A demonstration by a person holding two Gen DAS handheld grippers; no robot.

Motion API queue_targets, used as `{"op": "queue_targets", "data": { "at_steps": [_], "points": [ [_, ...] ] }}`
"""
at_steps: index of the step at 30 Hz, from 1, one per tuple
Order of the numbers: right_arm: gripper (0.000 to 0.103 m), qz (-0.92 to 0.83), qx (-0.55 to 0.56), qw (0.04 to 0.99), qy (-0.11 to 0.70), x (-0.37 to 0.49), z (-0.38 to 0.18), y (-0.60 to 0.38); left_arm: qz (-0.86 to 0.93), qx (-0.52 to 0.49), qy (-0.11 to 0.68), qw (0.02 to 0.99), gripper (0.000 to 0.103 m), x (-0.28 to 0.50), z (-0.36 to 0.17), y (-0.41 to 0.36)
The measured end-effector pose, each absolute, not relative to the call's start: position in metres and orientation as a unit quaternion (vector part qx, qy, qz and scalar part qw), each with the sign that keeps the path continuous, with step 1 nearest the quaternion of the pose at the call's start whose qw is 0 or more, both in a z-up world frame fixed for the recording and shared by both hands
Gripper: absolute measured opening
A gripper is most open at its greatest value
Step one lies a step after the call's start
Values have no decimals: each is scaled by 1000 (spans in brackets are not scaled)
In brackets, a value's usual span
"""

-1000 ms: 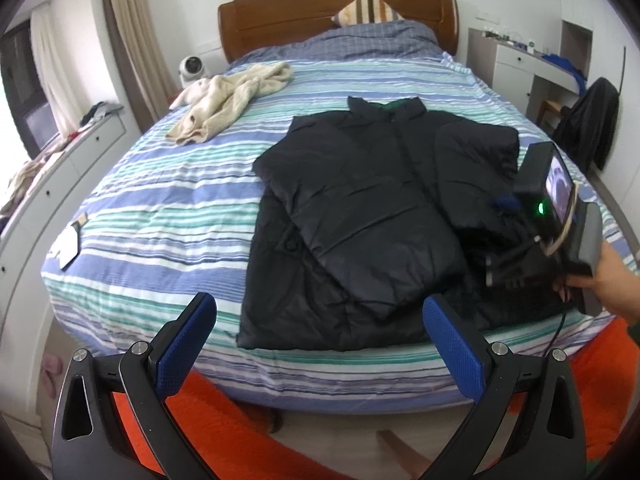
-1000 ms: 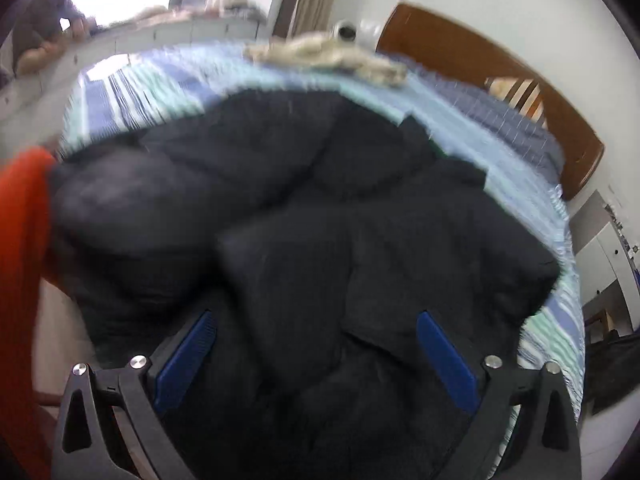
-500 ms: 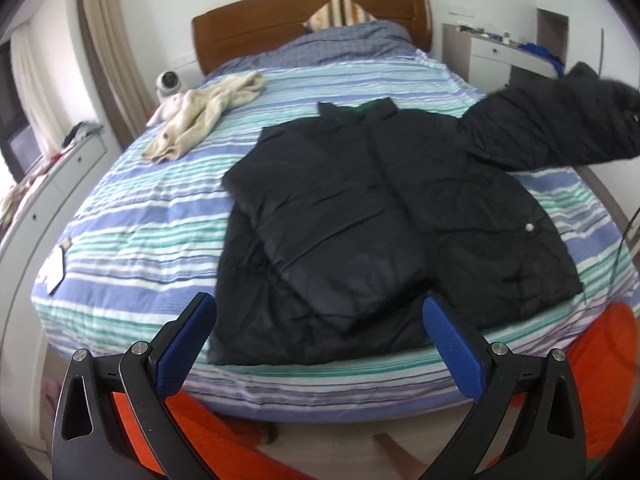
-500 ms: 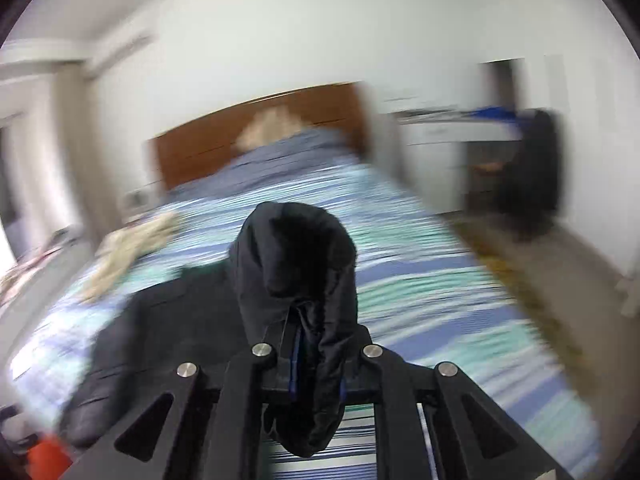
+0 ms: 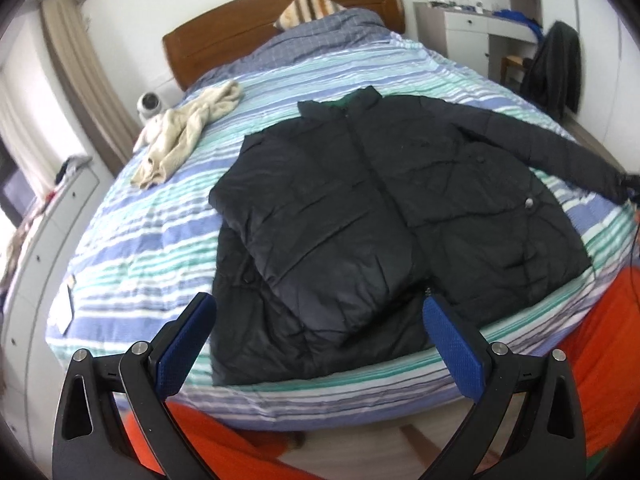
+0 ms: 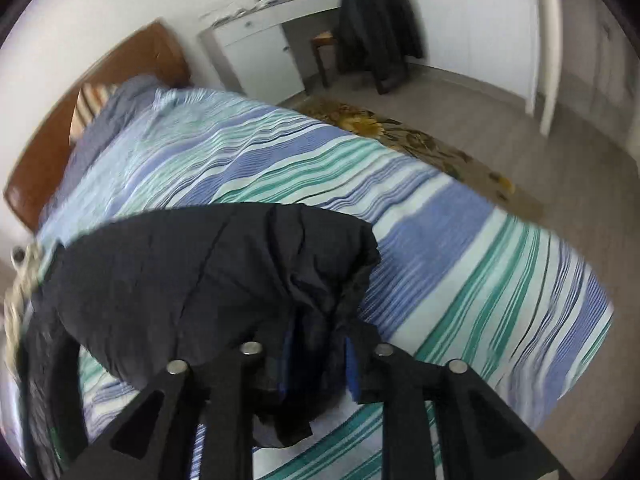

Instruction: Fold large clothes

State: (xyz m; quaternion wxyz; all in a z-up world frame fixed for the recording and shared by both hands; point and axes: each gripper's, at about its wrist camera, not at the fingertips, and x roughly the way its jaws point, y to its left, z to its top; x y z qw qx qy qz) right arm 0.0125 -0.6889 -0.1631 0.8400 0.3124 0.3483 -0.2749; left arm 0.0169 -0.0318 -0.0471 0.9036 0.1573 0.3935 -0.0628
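A black puffer jacket (image 5: 360, 200) lies front up on the striped bed (image 5: 140, 240), collar toward the headboard. One sleeve is folded across its chest. The other sleeve (image 5: 540, 140) stretches out flat to the right edge of the bed. My left gripper (image 5: 316, 344) hovers open over the jacket's hem at the foot of the bed, nothing between its fingers. In the right wrist view, my right gripper (image 6: 316, 360) has the cuff of the outstretched sleeve (image 6: 240, 264) bunched between its pads, and its jaws are opening.
A beige garment (image 5: 188, 128) lies crumpled at the bed's far left, near a small white camera (image 5: 149, 102). A white desk (image 5: 468, 28) and a chair draped with a dark coat (image 5: 556, 68) stand right of the bed. A patterned rug (image 6: 420, 140) lies alongside. Orange clothing (image 5: 608, 340) shows below.
My right gripper shut on the folded right sleeve, swung it out to the right and laid it flat across the bed. The left gripper's view shifted a little and rolled.
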Motion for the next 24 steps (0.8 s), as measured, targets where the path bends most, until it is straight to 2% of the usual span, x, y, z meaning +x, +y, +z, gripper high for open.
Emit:
{"op": "queue_targets", "data": {
  "at_steps": [1,2,3,8,11,15,16,17,18,19,20,24],
  "points": [
    [47,-279,319,837,344,9,-162,-689,-70,168,392,902,103,18,-48,-32],
    [79,-283,322,836,342,3,-159,-692,-81,185,391,898,103,20,-51,-32],
    [102,-284,321,839,336,-6,-152,-695,-89,200,388,895,103,22,-54,-34],
    [103,-289,282,858,318,-47,-119,-664,-168,293,371,865,103,23,-82,-55],
    [103,-275,270,868,314,-65,-107,-633,-189,343,334,857,103,30,-107,-72],
    [103,-233,257,883,318,-61,-105,-586,-173,328,377,848,101,78,-142,-78],
    [103,-218,253,886,322,-55,-105,-572,-179,311,394,846,79,86,-146,-76],
    [103,-201,249,889,326,-52,-104,-559,-182,288,408,847,47,93,-145,-71],
    [103,-177,242,895,331,-45,-103,-540,-177,264,418,851,36,98,-140,-65],
    [103,-163,237,898,333,-40,-102,-530,-175,238,423,857,28,101,-131,-55],
    [103,-146,229,903,334,-35,-99,-516,-177,214,419,865,26,102,-119,-45],
    [103,-70,188,920,337,-16,-89,-460,-125,124,384,906,26,109,-59,28]
  ]
}}
